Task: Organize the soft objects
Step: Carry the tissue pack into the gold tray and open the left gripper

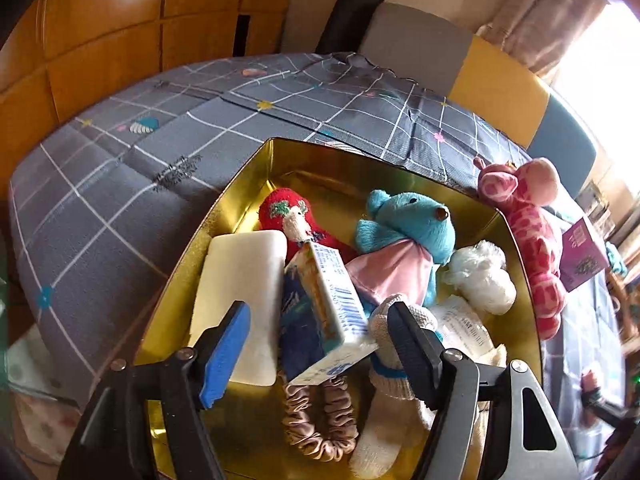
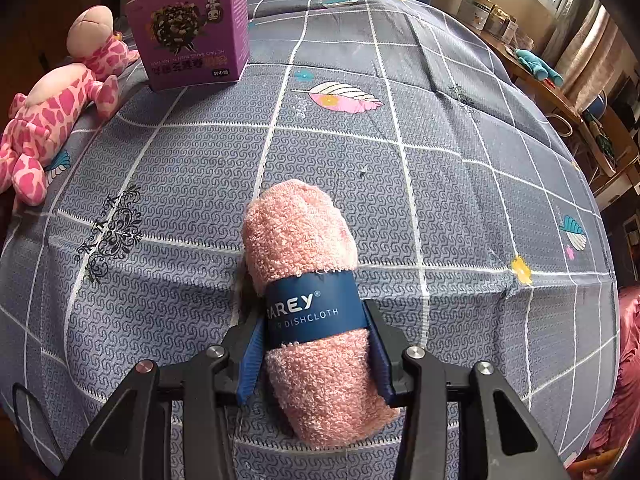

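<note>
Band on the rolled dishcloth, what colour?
Dark blue band with white lettering; right wrist view.

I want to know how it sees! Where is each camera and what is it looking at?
Left wrist: rides the left hand-held gripper, looking down into the gold tin of soft things; its open fingers show.
Right wrist: rides the right hand-held gripper, looking across the bedspread; its fingers squeeze the pink dishcloth.
Both see the pink giraffe and purple box.
</note>
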Demonstrator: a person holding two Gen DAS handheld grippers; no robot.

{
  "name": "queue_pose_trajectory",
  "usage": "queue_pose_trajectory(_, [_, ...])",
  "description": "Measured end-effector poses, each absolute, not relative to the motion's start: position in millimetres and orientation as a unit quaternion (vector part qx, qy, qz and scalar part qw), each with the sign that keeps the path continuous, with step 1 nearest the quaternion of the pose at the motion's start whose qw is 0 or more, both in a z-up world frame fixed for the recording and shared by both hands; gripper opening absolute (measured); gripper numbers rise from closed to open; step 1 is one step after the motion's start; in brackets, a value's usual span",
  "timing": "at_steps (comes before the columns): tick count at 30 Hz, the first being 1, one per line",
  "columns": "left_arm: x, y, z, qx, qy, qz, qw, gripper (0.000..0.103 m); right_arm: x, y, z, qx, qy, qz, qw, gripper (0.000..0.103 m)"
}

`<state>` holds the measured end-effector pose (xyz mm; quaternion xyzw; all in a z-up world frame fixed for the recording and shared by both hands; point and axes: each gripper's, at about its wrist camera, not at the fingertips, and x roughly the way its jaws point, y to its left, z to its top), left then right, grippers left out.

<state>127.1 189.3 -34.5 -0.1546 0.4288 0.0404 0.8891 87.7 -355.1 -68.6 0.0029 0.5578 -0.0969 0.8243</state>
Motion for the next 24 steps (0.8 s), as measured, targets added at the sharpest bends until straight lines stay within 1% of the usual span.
queue_pose_trajectory(11, [97.9, 177.3, -20.9, -0.103, 0.406, 0.063, 0.906, 0.073, 87.8, -353.6, -68.0, -0.005, 0.557, -0.099, 0.825, 0.046])
queue_pose_trajectory(24, [64.0, 158.1, 4.7, -0.077, 0.376, 0.047, 0.922, 0.075, 85.8, -352.6, -65.0, -0.024, 0.554, -0.102, 0.826, 0.045])
